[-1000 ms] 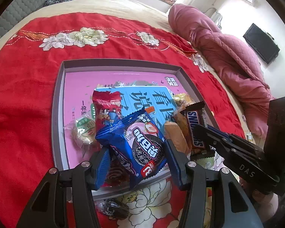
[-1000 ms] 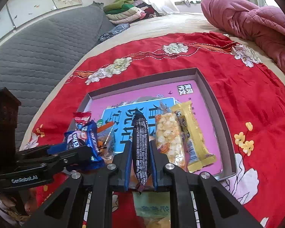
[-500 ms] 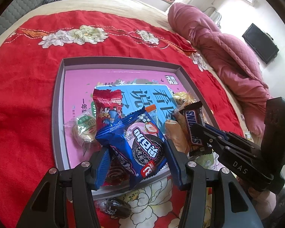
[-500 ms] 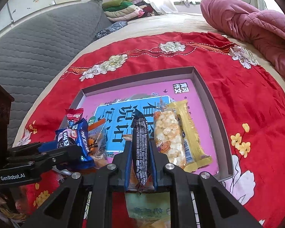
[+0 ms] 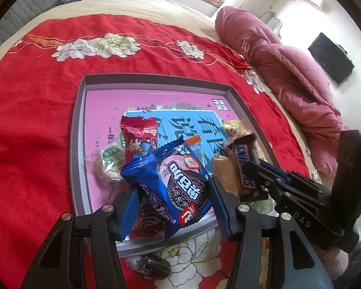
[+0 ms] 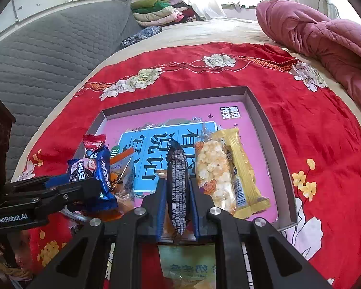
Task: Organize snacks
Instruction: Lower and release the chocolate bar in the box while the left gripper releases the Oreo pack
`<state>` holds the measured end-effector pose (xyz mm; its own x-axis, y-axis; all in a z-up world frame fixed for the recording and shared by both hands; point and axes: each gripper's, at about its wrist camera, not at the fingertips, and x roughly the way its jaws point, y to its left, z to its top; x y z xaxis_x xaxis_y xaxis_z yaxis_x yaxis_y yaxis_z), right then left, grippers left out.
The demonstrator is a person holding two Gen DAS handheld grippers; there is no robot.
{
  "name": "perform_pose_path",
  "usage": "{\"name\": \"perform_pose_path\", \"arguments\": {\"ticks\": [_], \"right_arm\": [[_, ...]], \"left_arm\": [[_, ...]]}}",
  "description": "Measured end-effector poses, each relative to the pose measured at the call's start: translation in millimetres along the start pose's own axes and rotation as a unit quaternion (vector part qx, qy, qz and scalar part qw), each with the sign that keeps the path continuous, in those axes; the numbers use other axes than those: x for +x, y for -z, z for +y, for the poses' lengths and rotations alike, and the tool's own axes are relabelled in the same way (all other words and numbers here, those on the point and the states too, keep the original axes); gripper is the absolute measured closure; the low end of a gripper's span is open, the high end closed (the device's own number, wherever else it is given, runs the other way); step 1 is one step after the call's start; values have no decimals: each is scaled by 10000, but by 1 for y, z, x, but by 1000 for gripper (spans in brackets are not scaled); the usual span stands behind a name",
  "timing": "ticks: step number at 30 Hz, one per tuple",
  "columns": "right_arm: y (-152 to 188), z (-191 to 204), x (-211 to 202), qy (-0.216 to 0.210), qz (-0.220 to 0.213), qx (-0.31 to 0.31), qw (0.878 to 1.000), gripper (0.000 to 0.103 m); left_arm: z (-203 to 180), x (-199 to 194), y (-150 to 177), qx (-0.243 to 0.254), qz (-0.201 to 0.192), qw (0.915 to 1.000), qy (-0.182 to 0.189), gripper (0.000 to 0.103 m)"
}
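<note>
My left gripper [image 5: 174,193] is shut on a blue Oreo pack [image 5: 178,180], held tilted above the near edge of the grey tray [image 5: 77,144]. The right wrist view shows that same pack [image 6: 93,168] at the left. My right gripper [image 6: 178,187] is shut on a dark Snickers bar [image 6: 177,180] that stands on edge over the tray's near rim. From the left wrist view the bar [image 5: 246,156] sticks out of the right gripper [image 5: 254,172] at the right. Several snacks lie in the tray: a red packet [image 5: 139,134], a round green-labelled cake [image 5: 110,160], a popcorn bar [image 6: 214,168] and a yellow packet [image 6: 243,166].
The tray [image 6: 274,144], lined with a pink and blue print, rests on a red flowered cloth [image 5: 36,120] on a bed. A dark wrapped candy [image 5: 151,266] and a pale green packet [image 6: 187,265] lie on the cloth nearest me. A pink quilt [image 5: 288,72] is bunched at the right.
</note>
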<state>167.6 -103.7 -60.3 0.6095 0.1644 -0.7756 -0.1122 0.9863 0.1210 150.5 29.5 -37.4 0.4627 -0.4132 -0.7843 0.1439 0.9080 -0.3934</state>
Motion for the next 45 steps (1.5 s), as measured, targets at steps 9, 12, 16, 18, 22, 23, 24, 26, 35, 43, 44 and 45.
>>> {"name": "perform_pose_path", "arguments": {"ticks": [9, 12, 16, 18, 22, 23, 24, 26, 35, 43, 44, 45], "right_arm": [[-2, 0, -6, -49, -72, 15, 10000, 85], [-3, 1, -9, -50, -105, 0, 9999, 85], [-4, 0, -13, -92, -130, 39, 9999, 84], [-3, 0, -14, -130, -128, 66, 9998, 79], [-3, -1, -19, -213, -149, 126, 9996, 76], [-4, -1, -19, -223, -147, 126, 9996, 76], [-4, -1, -20, -228, -150, 125, 9996, 76], [-4, -1, -21, -240, -156, 138, 9995, 75], [-5, -1, -26, -255, -184, 162, 9994, 75], [-6, -6, -28, -268, -207, 236, 9991, 74], [-6, -6, -28, -273, -205, 234, 9991, 74], [-6, -6, -28, -268, -201, 237, 9992, 74]], "left_arm": [[3, -1, -1, -73, -12, 10000, -32, 45], [3, -2, -1, -46, -27, 10000, -63, 45], [2, -5, -2, -44, -55, 10000, -53, 44], [3, -5, -3, -55, -56, 10000, -48, 44], [4, -5, -3, -80, -43, 9999, -46, 44], [4, -5, -3, -84, -44, 9999, -56, 44], [5, -6, -3, -82, -49, 9999, -64, 44], [4, -7, -3, -82, -70, 9999, -62, 43], [6, -14, -4, -66, -207, 9996, -158, 38], [7, -16, -3, -64, -208, 9995, -232, 38], [8, -16, -2, -63, -199, 9995, -254, 38], [8, -16, -1, -62, -186, 9994, -283, 38]]}}
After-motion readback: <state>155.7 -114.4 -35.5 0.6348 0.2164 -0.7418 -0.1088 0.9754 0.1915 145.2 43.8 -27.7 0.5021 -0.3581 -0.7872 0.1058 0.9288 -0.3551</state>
